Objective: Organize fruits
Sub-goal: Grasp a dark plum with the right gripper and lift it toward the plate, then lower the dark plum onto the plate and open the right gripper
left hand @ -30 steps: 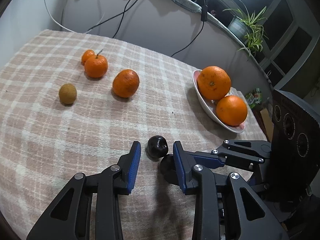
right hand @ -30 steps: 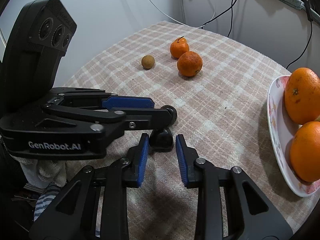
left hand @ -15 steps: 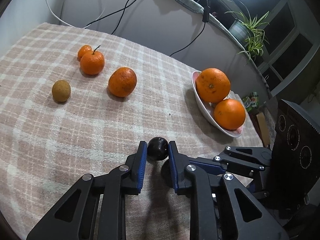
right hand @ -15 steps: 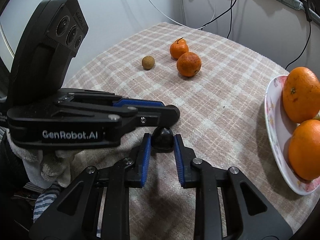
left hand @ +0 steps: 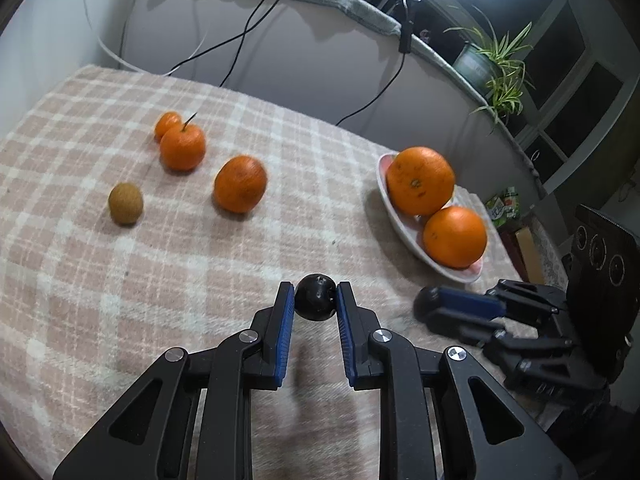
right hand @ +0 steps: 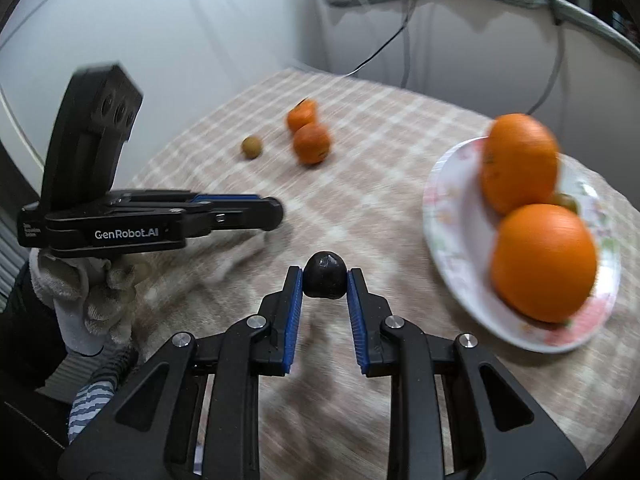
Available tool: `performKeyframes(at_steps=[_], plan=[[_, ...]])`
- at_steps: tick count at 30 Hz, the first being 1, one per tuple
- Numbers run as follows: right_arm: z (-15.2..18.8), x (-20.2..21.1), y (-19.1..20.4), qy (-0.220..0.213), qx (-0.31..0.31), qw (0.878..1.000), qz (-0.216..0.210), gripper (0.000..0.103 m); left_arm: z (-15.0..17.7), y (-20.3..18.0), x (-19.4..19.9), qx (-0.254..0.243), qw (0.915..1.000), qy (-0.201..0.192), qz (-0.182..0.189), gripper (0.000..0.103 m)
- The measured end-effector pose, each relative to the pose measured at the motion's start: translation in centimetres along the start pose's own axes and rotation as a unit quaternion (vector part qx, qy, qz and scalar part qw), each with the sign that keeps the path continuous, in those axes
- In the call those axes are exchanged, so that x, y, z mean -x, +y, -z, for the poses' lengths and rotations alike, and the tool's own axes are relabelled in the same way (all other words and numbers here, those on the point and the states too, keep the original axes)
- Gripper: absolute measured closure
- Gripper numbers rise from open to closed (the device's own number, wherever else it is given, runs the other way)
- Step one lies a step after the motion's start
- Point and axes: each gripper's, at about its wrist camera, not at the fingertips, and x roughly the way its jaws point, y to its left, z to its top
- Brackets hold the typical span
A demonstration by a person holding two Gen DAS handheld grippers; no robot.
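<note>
Tabletop [left hand: 120, 280]: covered by a pink-and-white checked cloth; a pale wall with hanging cables stands at its far edge.

Left tongs [left hand: 315, 292]: at the near middle of the tabletop, blue pads closed from both sides on the left dark fruit [left hand: 315, 300]. A left hand [right hand: 92, 292] in a pale knit glove holds them from below.

Right tongs [right hand: 325, 274]: just right of the left tongs, near the plate, pads clamped on the right dark fruit [right hand: 325, 278].

Plate [right hand: 444, 216]: white with a faint flowered pattern, on the right side of the tabletop.

Far large orange [left hand: 420, 180]: on the plate, touching the one in front of it.

Near large orange [left hand: 455, 236]: at the near end of the plate.

Loose mandarin [left hand: 240, 184]: on the cloth at centre left, well apart from the plate.

Stemmed mandarin [left hand: 183, 147]: left of and farther than the loose mandarin, a thin stalk sticking up.

Small mandarin [left hand: 167, 122]: right behind the stemmed mandarin, partly hidden by it.

Brown fruit [left hand: 125, 204]: round and rough-skinned, the leftmost piece, alone, near the stemmed mandarin.

Dark fruits: both small, round and almost black, each held at the very tips of its tongs; whether either touches the cloth cannot be told.

Greenish bit [right hand: 566, 202]: peeks out between the two large oranges, too hidden to identify.
</note>
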Motion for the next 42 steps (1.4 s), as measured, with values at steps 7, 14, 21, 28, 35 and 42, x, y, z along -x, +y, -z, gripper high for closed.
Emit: performKeyframes(at_steps=[7, 14, 21, 28, 35, 42], plan=[[0.1, 3.9, -4.0, -0.039, -0.038, 0.998, 0.039, 0.079, -1.5, -2.3, -1.0, -0.017, 0.9997, -0.007, 0.016, 0.083], [0.3, 6.3, -8.3, -0.065, -0.077, 0.993, 0.067, 0.079, -3.3, -5.4, -2.9, -0.045, 0.9984, -0.006, 0.033, 0.083], [0.5, 7.0, -12.0, -0.081, -0.111, 0.988, 0.078, 0.079, -4.1, -8.1, -5.4, -0.07, 0.997, 0.003, 0.033, 0.083], [0.7, 7.4, -13.9, -0.089, -0.137, 0.985, 0.062, 0.079, -4.1, -9.0, -6.9, -0.084, 0.996, 0.015, 0.027, 0.083], [0.3, 6.9, -15.2, -0.088, -0.149, 0.982, 0.072, 0.079, -4.0, -9.4, -7.4, -0.093, 0.9952, 0.022, 0.024, 0.083], [0.3, 6.1, -15.9, -0.077, -0.153, 0.982, 0.081, 0.079, -3.9, -9.8, -7.4, -0.1, 0.9945, 0.022, 0.02, 0.083]])
